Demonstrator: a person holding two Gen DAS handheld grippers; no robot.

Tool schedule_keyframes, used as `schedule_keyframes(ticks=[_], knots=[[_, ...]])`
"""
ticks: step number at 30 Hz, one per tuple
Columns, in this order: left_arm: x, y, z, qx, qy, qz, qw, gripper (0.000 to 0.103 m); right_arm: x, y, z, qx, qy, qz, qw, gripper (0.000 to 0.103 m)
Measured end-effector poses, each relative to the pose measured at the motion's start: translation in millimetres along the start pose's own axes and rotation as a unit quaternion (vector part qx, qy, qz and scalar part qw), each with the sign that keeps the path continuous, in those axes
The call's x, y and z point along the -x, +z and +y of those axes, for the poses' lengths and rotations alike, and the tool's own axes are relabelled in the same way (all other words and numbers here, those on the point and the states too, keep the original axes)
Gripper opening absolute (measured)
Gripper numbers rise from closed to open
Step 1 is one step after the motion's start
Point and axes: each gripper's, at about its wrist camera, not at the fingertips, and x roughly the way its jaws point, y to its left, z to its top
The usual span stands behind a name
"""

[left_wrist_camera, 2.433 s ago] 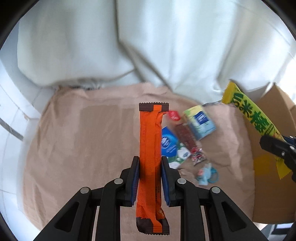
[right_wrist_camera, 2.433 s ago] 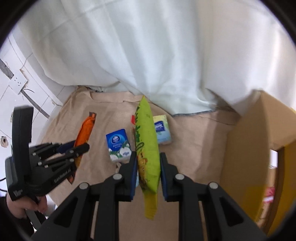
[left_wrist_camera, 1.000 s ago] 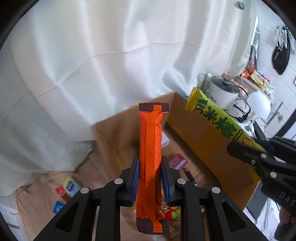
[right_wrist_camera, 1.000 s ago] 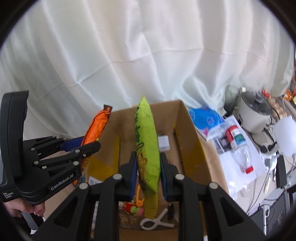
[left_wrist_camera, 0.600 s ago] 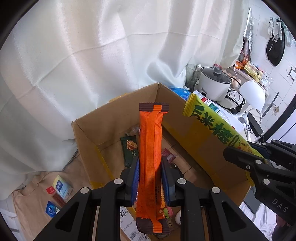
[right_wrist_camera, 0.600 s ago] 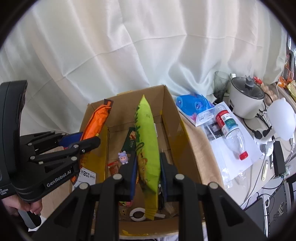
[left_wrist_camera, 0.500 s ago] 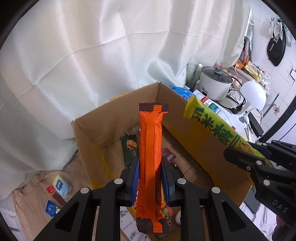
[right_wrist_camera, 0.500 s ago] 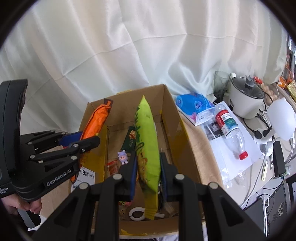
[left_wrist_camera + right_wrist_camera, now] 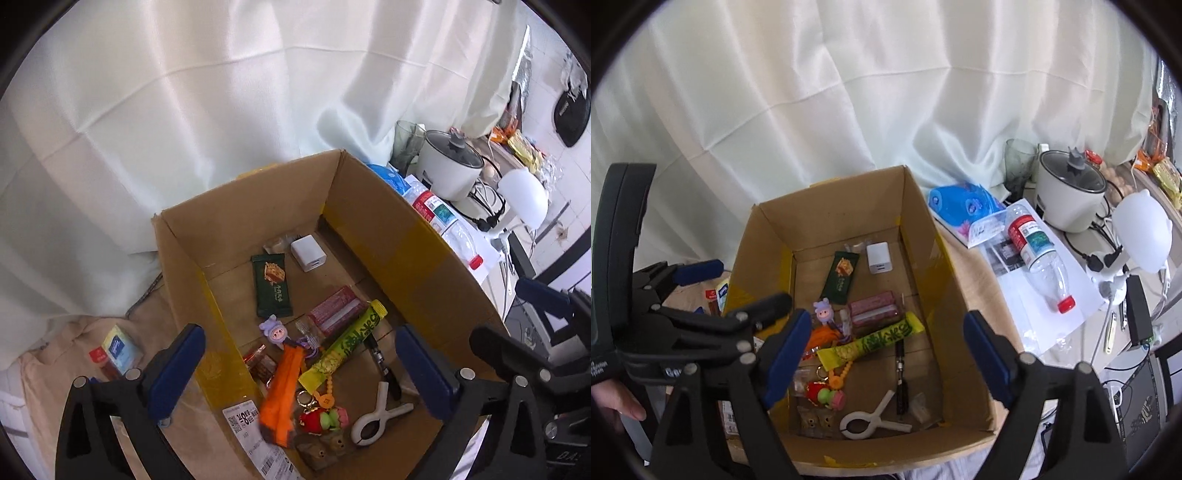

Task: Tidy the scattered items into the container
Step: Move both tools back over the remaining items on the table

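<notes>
The open cardboard box (image 9: 399,229) (image 9: 934,258) lies below both grippers. Inside it, the orange snack bar (image 9: 282,391) (image 9: 822,338) rests by the near-left wall, and the yellow-green snack stick (image 9: 345,345) (image 9: 871,345) lies slantwise beside it. My left gripper (image 9: 299,369) hovers over the box, open and empty. My right gripper (image 9: 886,354) is likewise open and empty above the box. Each gripper shows at the edge of the other's view. A few small packets (image 9: 118,349) lie on the beige cloth left of the box.
The box also holds a dark green wafer packet (image 9: 271,286), a white charger cube (image 9: 308,254), a red pack (image 9: 334,312), a white clip (image 9: 378,413) and small toys. To the right stand a rice cooker (image 9: 1071,192), a plastic bottle (image 9: 1038,254) and cables. A white curtain hangs behind.
Both grippers have opened over the box. The orange bar and the yellow-green stick have dropped from them and now lie on the box floor.
</notes>
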Motion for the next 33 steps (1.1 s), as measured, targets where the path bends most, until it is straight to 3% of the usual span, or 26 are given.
schedule_keyframes(ticks=[16, 24, 33], knots=[[13.5, -14.9, 42.7, 0.042, 0.018, -0.008, 0.9989, 0.103, 0.2, 5.7, 23.6, 0.004, 0.008, -0.007, 1.000, 0.090], [31.2, -45.1, 113.0, 0.101, 0.062, -0.014, 0.9929, 0.103, -9.4, 13.7, 84.3, 0.053, 0.046, -0.003, 0.998, 0.090], [54.8, -94.3, 213.9, 0.186, 0.115, -0.010, 0.9757, 0.103, -26.5, 10.8, 170.7, 0.110, 0.096, 0.012, 0.989, 0.090]])
